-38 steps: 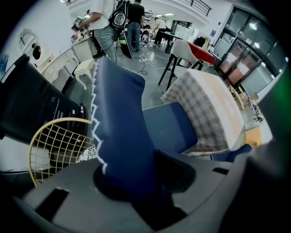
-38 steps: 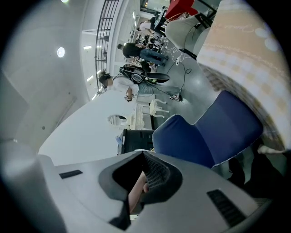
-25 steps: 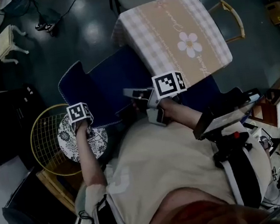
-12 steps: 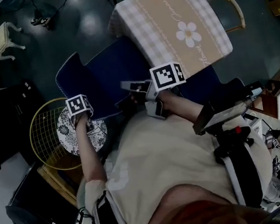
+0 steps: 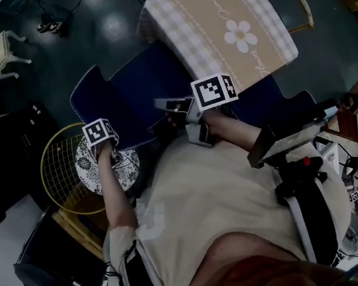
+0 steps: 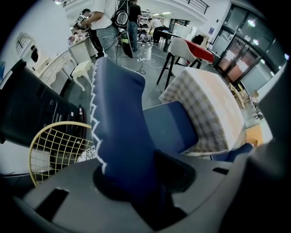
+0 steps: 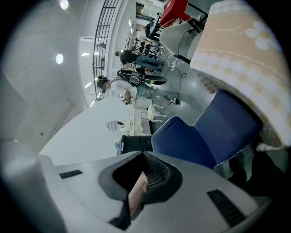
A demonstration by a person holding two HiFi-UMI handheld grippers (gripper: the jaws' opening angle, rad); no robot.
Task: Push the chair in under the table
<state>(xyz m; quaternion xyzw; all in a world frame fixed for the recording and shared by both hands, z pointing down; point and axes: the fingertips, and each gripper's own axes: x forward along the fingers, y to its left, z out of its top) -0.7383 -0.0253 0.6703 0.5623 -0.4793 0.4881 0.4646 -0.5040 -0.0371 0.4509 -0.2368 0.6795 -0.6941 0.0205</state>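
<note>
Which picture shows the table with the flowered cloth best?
The head view: nearly the whole table top shows from above, daisy included. The left gripper view gives only its checked side, the right gripper view one corner.

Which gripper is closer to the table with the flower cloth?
Right. The right gripper hangs over the chair seat, just by the table's near edge; the left gripper clamps the chair back, farther off.

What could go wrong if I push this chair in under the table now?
The tablecloth hangs over the chair seat, so the backrest might snag and drag it. The left hand-held gripper holds the backrest only at one edge, so the chair could swing crooked. The yellow wire frame stands close beside that gripper and may get knocked.
</note>
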